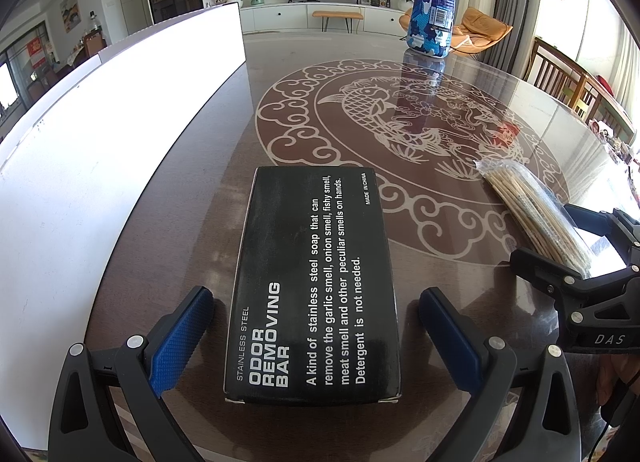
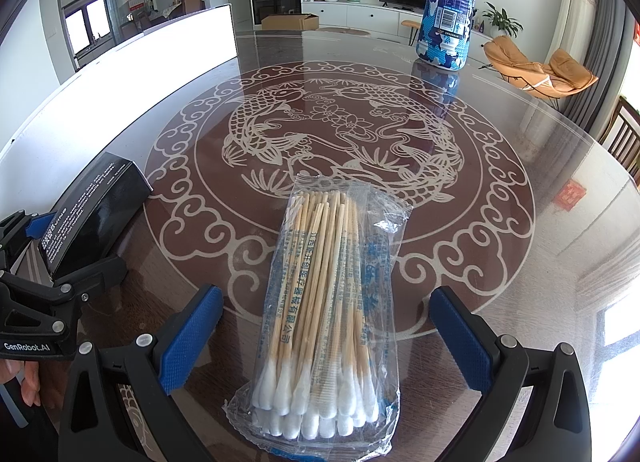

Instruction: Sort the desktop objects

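One black odor-removing-bar box (image 1: pixel 316 286) between the wide-spread left gripper (image 1: pixel 316 336), one cotton-swab bag (image 2: pixel 328 310) between the wide-spread right gripper (image 2: pixel 326 336), one blue bottle (image 2: pixel 448 5) near the table's (image 2: pixel 540 246) far edge, bare glass between.

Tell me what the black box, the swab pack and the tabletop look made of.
Black box: likely matte printed cardboard, white raw edge at its near end. Swab pack: clear crinkly plastic film holding wooden-looking sticks with white cotton-like tips. Tabletop: probably glass over dark wood, glossy, mirroring the bottle.

left gripper (image 1: pixel 316 336): jaws spread wide, low | right gripper (image 2: pixel 326 336): jaws spread wide, low
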Motion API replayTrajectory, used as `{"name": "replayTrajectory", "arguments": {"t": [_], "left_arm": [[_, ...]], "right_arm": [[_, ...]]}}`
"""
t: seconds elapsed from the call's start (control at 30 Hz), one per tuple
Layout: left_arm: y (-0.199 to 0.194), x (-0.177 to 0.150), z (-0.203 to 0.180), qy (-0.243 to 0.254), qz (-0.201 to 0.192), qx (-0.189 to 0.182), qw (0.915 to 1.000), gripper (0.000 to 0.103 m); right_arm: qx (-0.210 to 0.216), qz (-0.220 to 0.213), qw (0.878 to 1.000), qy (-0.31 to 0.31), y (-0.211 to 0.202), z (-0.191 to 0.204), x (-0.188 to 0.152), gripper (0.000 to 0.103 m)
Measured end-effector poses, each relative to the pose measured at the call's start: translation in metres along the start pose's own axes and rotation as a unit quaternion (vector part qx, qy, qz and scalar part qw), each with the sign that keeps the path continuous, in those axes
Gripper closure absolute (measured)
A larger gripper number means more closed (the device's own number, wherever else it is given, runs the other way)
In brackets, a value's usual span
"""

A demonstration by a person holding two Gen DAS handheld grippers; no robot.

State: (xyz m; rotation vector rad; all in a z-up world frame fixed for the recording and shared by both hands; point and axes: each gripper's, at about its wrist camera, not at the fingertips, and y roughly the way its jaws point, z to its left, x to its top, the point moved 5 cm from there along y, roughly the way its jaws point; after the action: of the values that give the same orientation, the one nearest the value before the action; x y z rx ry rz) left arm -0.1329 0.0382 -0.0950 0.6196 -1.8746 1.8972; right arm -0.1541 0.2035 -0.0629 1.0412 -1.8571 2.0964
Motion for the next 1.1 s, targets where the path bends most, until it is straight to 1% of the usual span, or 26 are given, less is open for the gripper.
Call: {"name": "replayTrajectory", "arguments": {"t": [0.13,0.2,0.27,0.37,0.43,0.47,0.6,0.63,0.67,0.7,0.73,0.77,0.83,0.9,1.1], "left_arm": [[-0.002,-0.004,0.000,-0.003,0.006,0.002,1.0000,0.000],[-0.004,-0.007,0.000,-0.006,0.014,0.004,0.9999,0.000],[-0.004,-0.007,-0.001,0.002,0.034,0.000,0.9994,0.000],[-0.001,-0.005,-0.002,0.026,0.082,-0.014,0.9962,0.000],[-0.003,-0.002,-0.003,0.037,0.087,-0.021,0.9953,0.000],[-0.005,0.001,-0.003,0.043,0.085,-0.022,0.9952,0.000],[-0.005,0.008,-0.006,0.061,0.088,-0.014,0.9942,0.001],[-0.004,0.008,-0.005,0.061,0.090,-0.014,0.9940,0.012],[-0.002,0.007,-0.005,0.058,0.095,-0.020,0.9936,0.029],[-0.005,0.008,-0.004,0.049,0.087,-0.032,0.9945,0.035],[-0.006,0.008,-0.002,0.047,0.084,-0.023,0.9951,0.043],[-0.008,0.007,-0.001,0.048,0.081,-0.025,0.9953,0.044],[-0.011,0.003,-0.001,0.049,0.073,-0.022,0.9959,0.045],[-0.016,-0.002,0.000,0.053,0.064,-0.010,0.9965,0.045],[-0.025,-0.011,-0.001,0.055,0.048,0.005,0.9973,0.045]], "right_arm": [[0.001,0.002,1.000,-0.001,0.001,0.000,0.000,0.000],[0.009,0.014,1.000,-0.010,0.002,0.000,0.001,0.000],[0.022,0.039,0.999,-0.030,0.004,0.000,0.001,0.000],[0.032,0.093,0.994,-0.046,0.006,-0.006,0.003,0.001],[0.041,0.120,0.991,-0.043,0.006,-0.012,0.005,0.002],[0.048,0.130,0.990,-0.039,0.005,-0.015,0.006,0.005],[0.070,0.151,0.985,-0.033,0.005,-0.020,0.012,0.011],[0.073,0.152,0.985,-0.035,0.005,-0.019,0.013,0.013],[0.068,0.153,0.985,-0.043,0.005,-0.017,0.013,0.020],[0.057,0.153,0.985,-0.057,0.004,-0.015,0.014,0.026],[0.045,0.153,0.984,-0.073,0.003,-0.012,0.014,0.044],[0.042,0.152,0.984,-0.080,0.001,-0.010,0.015,0.067],[0.040,0.154,0.984,-0.081,-0.003,-0.009,0.015,0.069],[0.038,0.149,0.984,-0.086,-0.006,-0.009,0.014,0.070],[0.047,0.132,0.988,-0.063,-0.016,-0.015,0.009,0.070]]}}
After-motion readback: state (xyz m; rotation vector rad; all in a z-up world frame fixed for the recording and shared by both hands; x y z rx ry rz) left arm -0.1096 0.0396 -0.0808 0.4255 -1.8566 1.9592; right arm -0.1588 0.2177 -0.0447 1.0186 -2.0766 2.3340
